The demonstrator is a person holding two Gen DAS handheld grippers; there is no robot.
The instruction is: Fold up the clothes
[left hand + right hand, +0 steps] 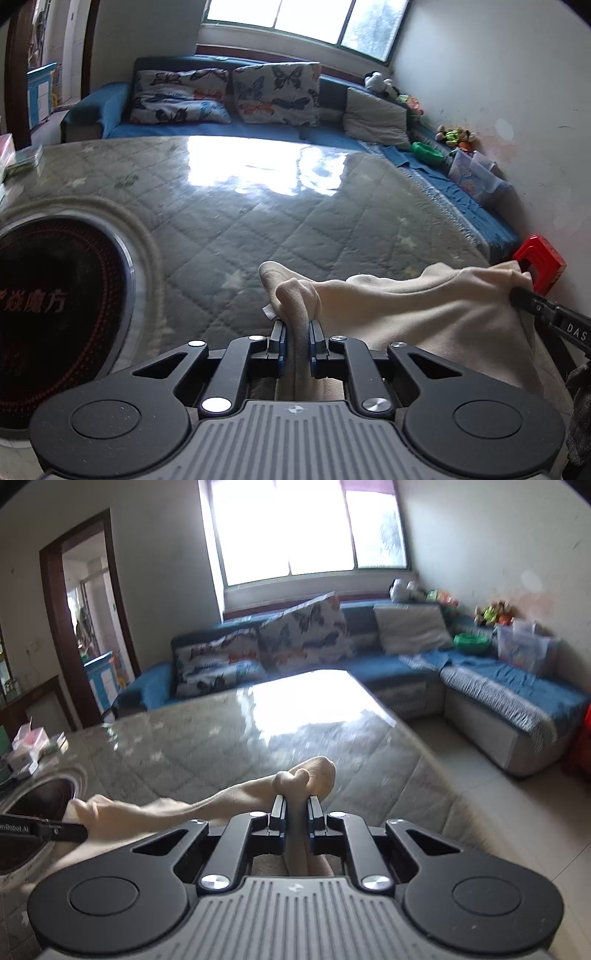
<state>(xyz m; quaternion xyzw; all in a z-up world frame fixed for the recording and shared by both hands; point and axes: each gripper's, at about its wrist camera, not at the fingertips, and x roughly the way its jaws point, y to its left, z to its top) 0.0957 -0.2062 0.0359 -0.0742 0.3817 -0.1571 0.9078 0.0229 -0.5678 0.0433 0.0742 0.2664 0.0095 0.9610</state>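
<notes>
A cream garment [424, 306] is stretched between both grippers above the quilted table. My left gripper [297, 332] is shut on one bunched corner of it, and the cloth pokes up past the fingers. In the left wrist view the right gripper's finger [546, 314] shows at the far right, pinching the other corner. My right gripper [297, 805] is shut on that bunched corner of the cream garment [177, 808]. In the right wrist view the left gripper's finger [48, 829] holds the cloth at the left edge.
The table has a grey-green quilted cover [280, 221] under a glossy sheet. A round black induction hob [55, 314] is set into its left side. Boxes [29, 742] lie at the table's left edge. A blue sofa [406, 664] with cushions wraps behind and right. A red stool [541, 264] stands by the wall.
</notes>
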